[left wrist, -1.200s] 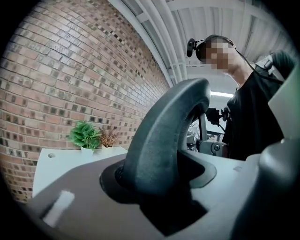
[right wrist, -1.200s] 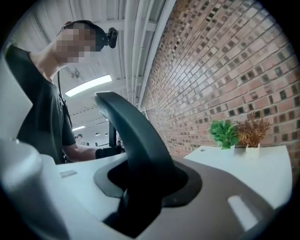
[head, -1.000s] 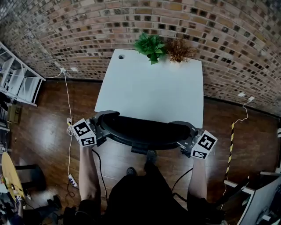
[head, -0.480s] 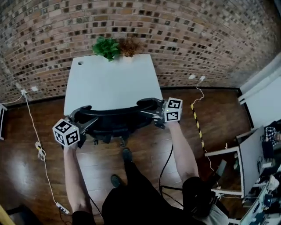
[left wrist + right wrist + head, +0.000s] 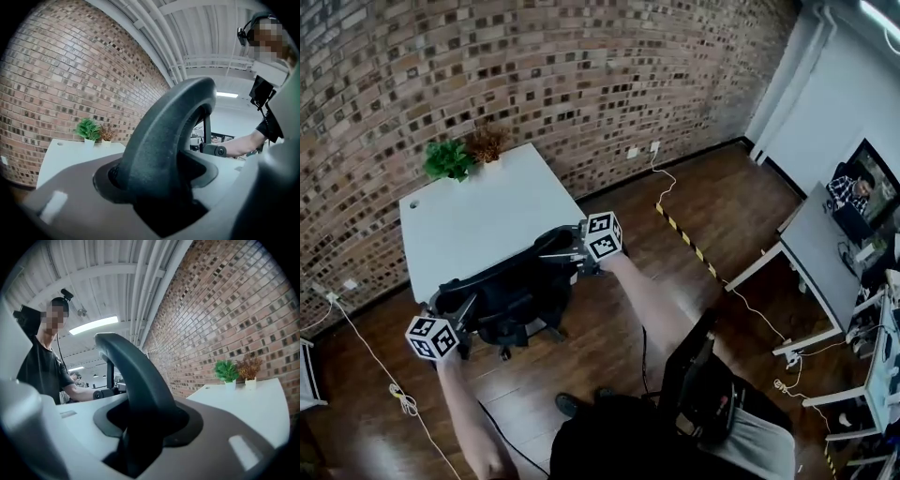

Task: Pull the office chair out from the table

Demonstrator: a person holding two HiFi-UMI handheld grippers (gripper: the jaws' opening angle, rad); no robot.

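Note:
The black office chair [image 5: 511, 292] stands on the wooden floor, out from under the white table [image 5: 478, 225] and turned at an angle to it. My left gripper [image 5: 461, 315] holds the chair's left armrest [image 5: 159, 140] at the lower left. Its jaws are opening, with the armrest still snug between them. At the chair's far side, my right gripper [image 5: 573, 255] holds the other armrest [image 5: 136, 380]. Those jaws are also opening slightly around the armrest. Both armrests fill the gaps in the gripper views, hiding the pads.
A green plant [image 5: 447, 159] and a dried brown plant [image 5: 487, 142] stand at the table's far edge by the brick wall [image 5: 534, 66]. A yellow-black strip [image 5: 684, 234] and cables lie on the floor. A second desk [image 5: 820, 253] and a seated person [image 5: 853, 192] are at right.
The chair has rolled back from the table and swung round with both grippers on its armrests. The head view has panned right, showing more of the room.

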